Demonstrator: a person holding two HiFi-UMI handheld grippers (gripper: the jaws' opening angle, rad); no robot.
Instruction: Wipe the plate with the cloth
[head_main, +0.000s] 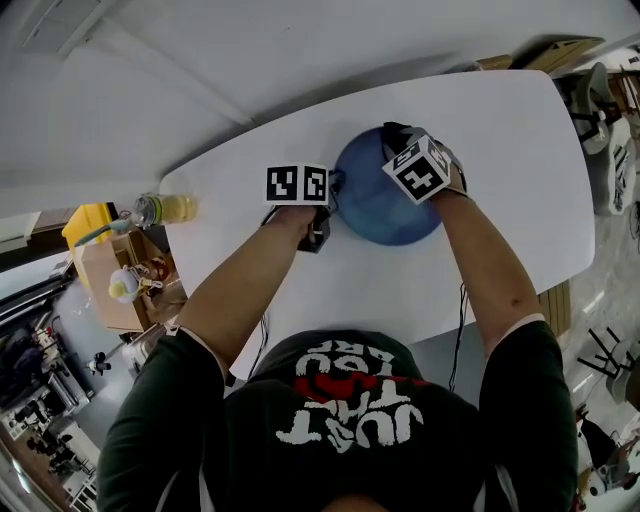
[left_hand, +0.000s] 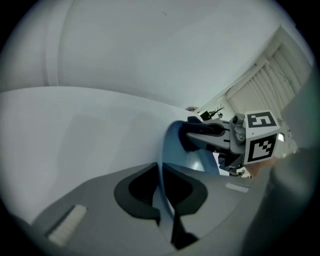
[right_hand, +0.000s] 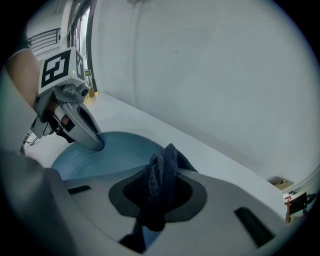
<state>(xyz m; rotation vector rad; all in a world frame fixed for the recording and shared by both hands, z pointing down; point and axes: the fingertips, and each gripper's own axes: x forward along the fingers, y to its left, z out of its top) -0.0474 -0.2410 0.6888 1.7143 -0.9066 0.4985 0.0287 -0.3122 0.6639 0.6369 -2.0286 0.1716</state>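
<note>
A round blue plate (head_main: 380, 205) lies on the white table (head_main: 500, 200). My left gripper (head_main: 333, 195) is shut on the plate's left rim. In the left gripper view the thin blue rim (left_hand: 161, 167) runs between the two dark pads of that gripper (left_hand: 161, 195). My right gripper (head_main: 393, 138) sits over the plate's far edge, shut on a dark blue cloth (head_main: 392, 130). In the right gripper view the cloth (right_hand: 161, 172) stands bunched between the jaws of the right gripper (right_hand: 157, 197), over the plate (right_hand: 112, 152). The left gripper (right_hand: 95, 142) shows there on the far rim.
A bottle of yellow liquid (head_main: 168, 209) lies at the table's left end. Beyond that end stands a wooden shelf (head_main: 110, 285) with small things. Chairs (head_main: 610, 140) stand past the right end. A pale wall runs behind the table.
</note>
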